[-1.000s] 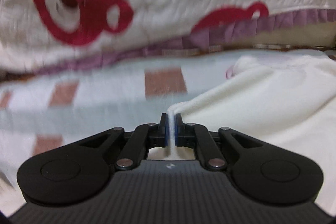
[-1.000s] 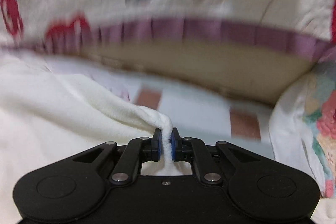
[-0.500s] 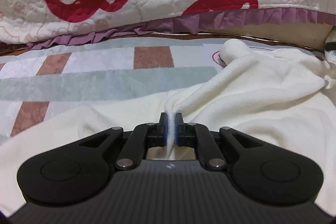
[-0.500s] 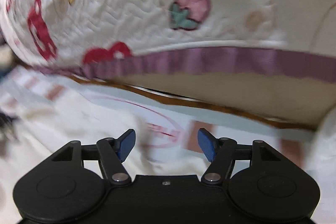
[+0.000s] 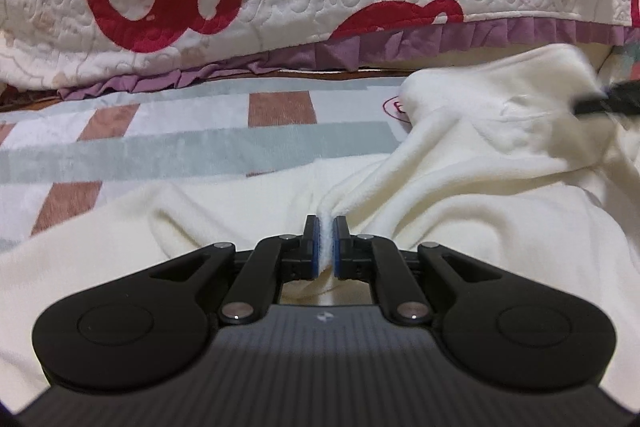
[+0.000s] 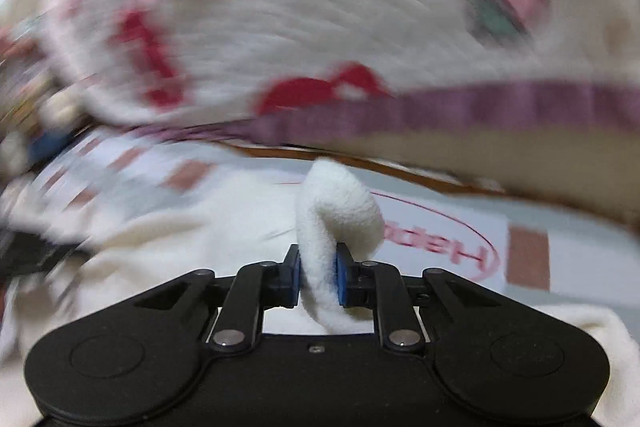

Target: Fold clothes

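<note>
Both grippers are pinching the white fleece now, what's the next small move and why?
Probably carry the right hand-held gripper across toward the left hand-held gripper, which anchors. The fleece lies bunched and wrinkled on the striped blanket, and the right one grips a raised flap, ready to fold over.

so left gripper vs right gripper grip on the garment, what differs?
Left gripper pinches a thin flat fold of the cream fleece garment; right gripper clamps a thick rolled tab that bulges above its fingers. Left view is sharp, right view motion-blurred. Both are shut on the same garment.
</note>
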Tool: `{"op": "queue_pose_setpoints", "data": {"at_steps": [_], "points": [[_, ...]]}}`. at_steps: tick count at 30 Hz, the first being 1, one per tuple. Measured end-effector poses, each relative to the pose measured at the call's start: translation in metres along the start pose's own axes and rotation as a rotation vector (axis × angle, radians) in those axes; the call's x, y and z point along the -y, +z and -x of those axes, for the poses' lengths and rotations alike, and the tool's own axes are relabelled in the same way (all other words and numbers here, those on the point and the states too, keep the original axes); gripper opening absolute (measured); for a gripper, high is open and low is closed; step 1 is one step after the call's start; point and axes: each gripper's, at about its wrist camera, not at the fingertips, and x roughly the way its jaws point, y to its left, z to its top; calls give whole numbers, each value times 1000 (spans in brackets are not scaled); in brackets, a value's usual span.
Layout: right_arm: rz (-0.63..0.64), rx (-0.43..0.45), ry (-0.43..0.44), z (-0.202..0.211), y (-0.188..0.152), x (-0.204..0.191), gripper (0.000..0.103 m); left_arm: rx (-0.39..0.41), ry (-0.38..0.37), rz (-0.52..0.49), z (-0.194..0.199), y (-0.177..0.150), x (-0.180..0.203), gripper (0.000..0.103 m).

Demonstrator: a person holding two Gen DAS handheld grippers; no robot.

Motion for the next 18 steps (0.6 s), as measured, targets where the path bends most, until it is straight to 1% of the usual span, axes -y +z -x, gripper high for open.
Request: {"op": "queue_pose_setpoints", "data": {"at_steps": [1, 2, 4, 5, 10, 12, 13, 14, 16, 18], "points": [[114, 14, 6, 14, -7, -20, 20, 5, 1, 1, 1, -2, 0, 6], [269, 19, -11, 25, -21, -41, 20, 8, 3, 0, 2, -4, 0, 6], [671, 9, -96, 40, -63, -85, 19, 5, 10, -26, 0, -6, 1, 6], [771, 0, -116, 45, -76, -96, 17, 3, 14, -37, 0, -7, 2, 6], [689, -69, -89, 51, -94, -89, 16, -2, 33, -55, -2, -11, 5, 6], [585, -79, -78, 49, -87, -78, 17, -2, 33, -54, -2, -11, 5, 6], [540, -79, -72, 46, -83, -73, 26, -2, 32, -53, -2, -12, 5, 6], [507, -79, -68, 44, -80, -68, 43, -2, 33, -53, -2, -12, 5, 6], [479, -77, -86, 34, -63, -57, 61, -4, 35, -55, -3, -13, 5, 6], [466, -74, -114, 24, -41, -47, 61, -14, 36, -57, -6, -11, 4, 6]]}}
